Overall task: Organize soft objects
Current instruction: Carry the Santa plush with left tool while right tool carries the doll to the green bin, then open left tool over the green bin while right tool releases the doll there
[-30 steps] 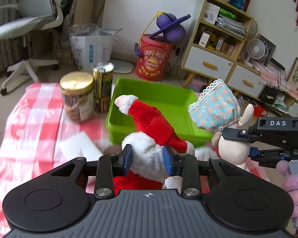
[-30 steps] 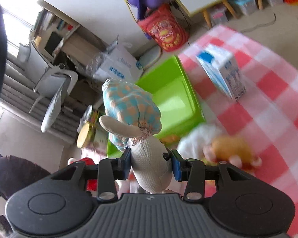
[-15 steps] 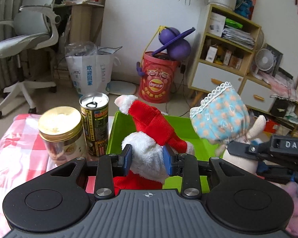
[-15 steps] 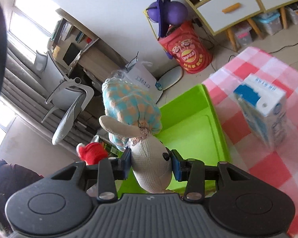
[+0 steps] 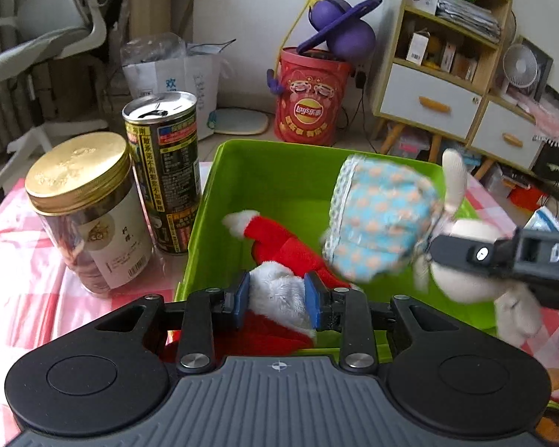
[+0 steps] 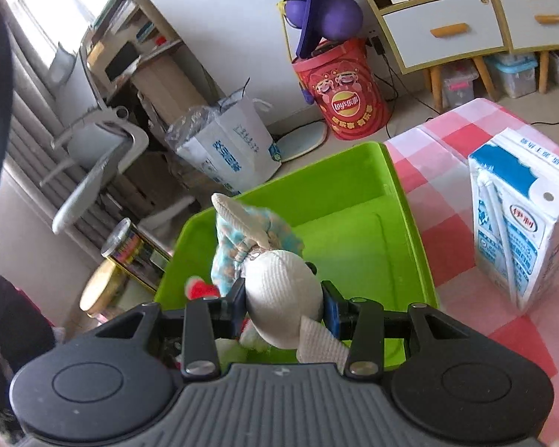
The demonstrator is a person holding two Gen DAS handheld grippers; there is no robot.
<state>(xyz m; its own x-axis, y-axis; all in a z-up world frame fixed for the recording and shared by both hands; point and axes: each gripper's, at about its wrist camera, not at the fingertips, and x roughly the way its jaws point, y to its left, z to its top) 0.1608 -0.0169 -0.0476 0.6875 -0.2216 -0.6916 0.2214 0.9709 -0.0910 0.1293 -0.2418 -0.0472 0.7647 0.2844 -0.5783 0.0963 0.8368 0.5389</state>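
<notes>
My left gripper is shut on a red-and-white Santa plush, held low inside the near part of a green bin. My right gripper is shut on a cream rabbit doll with a blue dotted bonnet, held over the same bin. In the left wrist view the rabbit doll hangs over the bin's right side, with the right gripper coming in from the right. The Santa's red tip shows in the right wrist view.
A gold-lidded jar and a tall drink can stand left of the bin on the red-checked cloth. A milk carton stands right of the bin. A chair, a red bucket and shelves lie beyond the table.
Both grippers have moved forward and down with their toys, from above the bin's near edge to inside it. The Santa and the rabbit doll now tip forward into the bin.
</notes>
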